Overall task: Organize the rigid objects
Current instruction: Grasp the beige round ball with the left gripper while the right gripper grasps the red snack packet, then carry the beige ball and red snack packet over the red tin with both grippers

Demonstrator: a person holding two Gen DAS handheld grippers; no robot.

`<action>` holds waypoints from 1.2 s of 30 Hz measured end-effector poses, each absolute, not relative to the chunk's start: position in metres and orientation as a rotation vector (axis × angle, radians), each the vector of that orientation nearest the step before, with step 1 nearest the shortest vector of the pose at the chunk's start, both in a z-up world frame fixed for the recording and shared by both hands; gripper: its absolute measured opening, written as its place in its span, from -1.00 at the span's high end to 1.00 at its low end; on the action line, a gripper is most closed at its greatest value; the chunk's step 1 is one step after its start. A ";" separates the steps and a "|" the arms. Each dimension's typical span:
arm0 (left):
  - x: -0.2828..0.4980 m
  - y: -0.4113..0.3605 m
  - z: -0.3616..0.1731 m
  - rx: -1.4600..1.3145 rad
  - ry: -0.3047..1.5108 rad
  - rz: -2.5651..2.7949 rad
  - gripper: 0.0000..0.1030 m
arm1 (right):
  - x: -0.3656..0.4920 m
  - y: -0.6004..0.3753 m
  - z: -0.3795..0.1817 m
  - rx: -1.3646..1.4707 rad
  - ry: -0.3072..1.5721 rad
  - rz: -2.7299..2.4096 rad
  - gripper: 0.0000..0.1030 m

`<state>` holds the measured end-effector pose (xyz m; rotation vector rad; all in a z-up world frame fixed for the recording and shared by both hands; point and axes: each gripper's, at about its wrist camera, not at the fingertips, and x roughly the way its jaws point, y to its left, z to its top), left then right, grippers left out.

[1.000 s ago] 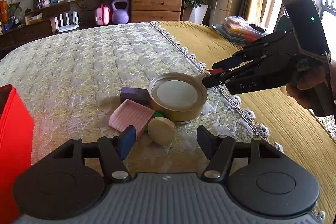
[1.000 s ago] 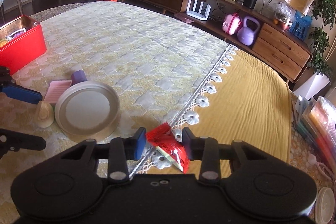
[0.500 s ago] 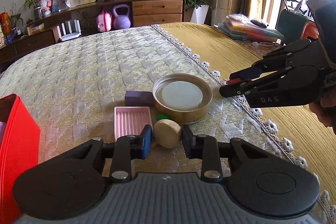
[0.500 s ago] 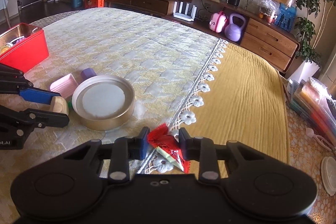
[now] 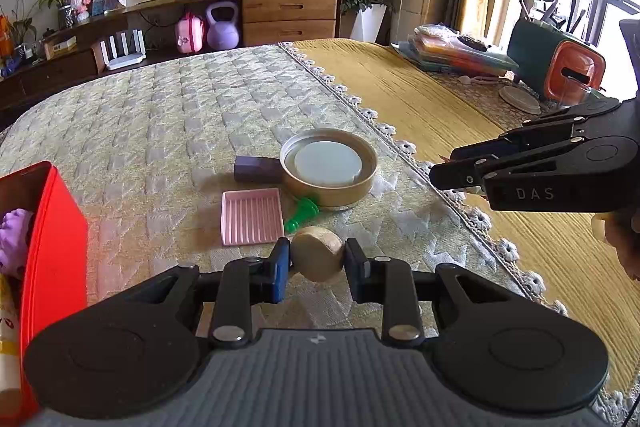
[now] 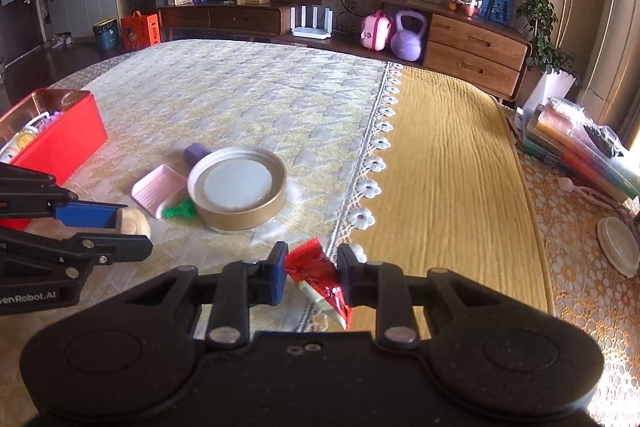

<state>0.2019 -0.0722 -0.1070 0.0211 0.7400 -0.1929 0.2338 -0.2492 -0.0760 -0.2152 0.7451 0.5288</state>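
Observation:
My left gripper (image 5: 316, 261) is shut on a round wooden piece (image 5: 318, 253) and holds it just above the quilted cloth; it also shows in the right wrist view (image 6: 134, 223). My right gripper (image 6: 312, 267) is shut on a red snack packet (image 6: 318, 277). On the cloth lie a pink ridged tray (image 5: 251, 215), a green plastic piece (image 5: 302, 214), a purple block (image 5: 256, 169) and a round gold tin lid (image 5: 329, 167). A red box (image 5: 48, 251) with things in it stands at the left.
The quilted cloth ends in a lace edge (image 6: 378, 147) beside a yellow cloth (image 6: 448, 163). A stack of folders (image 6: 576, 143) and a white disc (image 6: 618, 241) lie far right. A low cabinet (image 6: 360, 23) runs along the back wall.
My left gripper closed on the wooden piece and lifted it back from the pile, uncovering the green piece. My right gripper drew back to the right, still holding the packet.

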 end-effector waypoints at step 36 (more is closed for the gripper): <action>0.093 0.096 -0.023 -0.092 0.738 -0.047 0.45 | 0.100 -0.080 0.014 -0.191 0.661 0.691 0.51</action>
